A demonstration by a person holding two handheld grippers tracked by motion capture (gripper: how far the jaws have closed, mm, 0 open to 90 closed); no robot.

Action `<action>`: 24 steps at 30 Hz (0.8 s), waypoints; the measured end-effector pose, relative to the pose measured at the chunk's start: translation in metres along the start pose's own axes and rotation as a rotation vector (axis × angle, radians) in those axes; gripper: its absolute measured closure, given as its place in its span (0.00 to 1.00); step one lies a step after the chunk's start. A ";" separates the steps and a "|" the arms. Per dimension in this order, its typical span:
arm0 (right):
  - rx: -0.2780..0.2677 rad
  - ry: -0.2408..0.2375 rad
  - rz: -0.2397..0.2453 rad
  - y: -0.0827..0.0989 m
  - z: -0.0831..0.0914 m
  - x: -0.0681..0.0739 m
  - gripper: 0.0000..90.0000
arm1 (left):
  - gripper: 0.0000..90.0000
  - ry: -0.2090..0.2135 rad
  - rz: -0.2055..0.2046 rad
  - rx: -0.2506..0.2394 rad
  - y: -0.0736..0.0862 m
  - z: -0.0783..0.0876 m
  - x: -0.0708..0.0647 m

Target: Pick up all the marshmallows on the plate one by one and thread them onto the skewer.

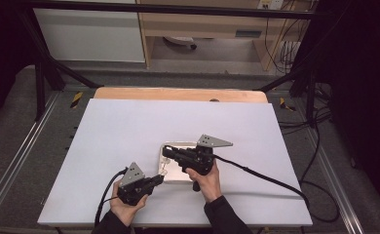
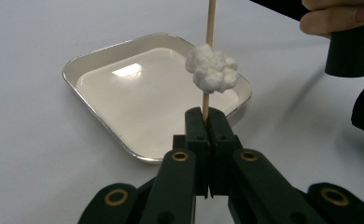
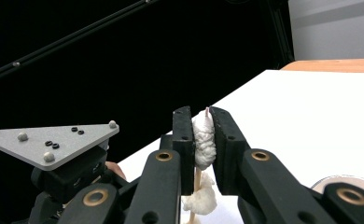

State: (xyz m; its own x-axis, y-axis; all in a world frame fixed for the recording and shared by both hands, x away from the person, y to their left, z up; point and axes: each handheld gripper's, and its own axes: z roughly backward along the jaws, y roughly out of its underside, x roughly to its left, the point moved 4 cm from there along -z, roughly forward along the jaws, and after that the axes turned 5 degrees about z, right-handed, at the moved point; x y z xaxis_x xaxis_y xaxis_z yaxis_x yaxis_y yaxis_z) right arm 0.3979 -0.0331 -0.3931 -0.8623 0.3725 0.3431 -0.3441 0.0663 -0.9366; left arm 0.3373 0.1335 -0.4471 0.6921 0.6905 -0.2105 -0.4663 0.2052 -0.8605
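Note:
A thin wooden skewer (image 2: 211,23) stands upright over the near edge of a shallow metal tray (image 2: 77,63). My left gripper (image 2: 207,116) is shut on the skewer's lower end. One white puffy lump (image 2: 211,69) is threaded on the stick above the jaws. In the right gripper view a second white lump (image 3: 203,140) sits at the skewer's tip, and my right gripper (image 3: 202,126) is shut on it, with the lower lump (image 3: 199,198) beneath. In the high view the left gripper (image 1: 156,181) and right gripper (image 1: 166,151) meet at the tray (image 1: 178,145).
The tray lies on a white table sheet (image 1: 129,126) with a wooden strip (image 1: 178,93) along the far edge. Black cables (image 1: 266,178) trail from both grippers over the sheet. Dark frame bars and floor surround the table.

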 end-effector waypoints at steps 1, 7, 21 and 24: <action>0.001 -0.001 -0.001 0.000 0.000 0.000 0.91 | 0.99 0.002 -0.001 -0.001 0.000 0.000 0.000; 0.006 -0.003 -0.003 0.003 -0.001 0.000 0.91 | 0.99 -0.003 -0.004 0.010 0.001 0.000 0.001; 0.002 -0.010 -0.009 0.009 -0.002 0.000 0.91 | 0.99 -0.004 -0.003 0.014 0.000 0.000 0.002; 0.010 -0.008 -0.016 0.011 -0.001 -0.002 0.91 | 0.99 0.000 -0.003 0.009 0.000 0.000 0.002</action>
State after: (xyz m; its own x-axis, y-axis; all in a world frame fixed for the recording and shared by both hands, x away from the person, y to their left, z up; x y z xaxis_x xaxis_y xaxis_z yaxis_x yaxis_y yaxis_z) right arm 0.3960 -0.0316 -0.4043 -0.8594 0.3641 0.3589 -0.3617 0.0632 -0.9302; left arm 0.3384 0.1347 -0.4474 0.6931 0.6902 -0.2081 -0.4696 0.2133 -0.8567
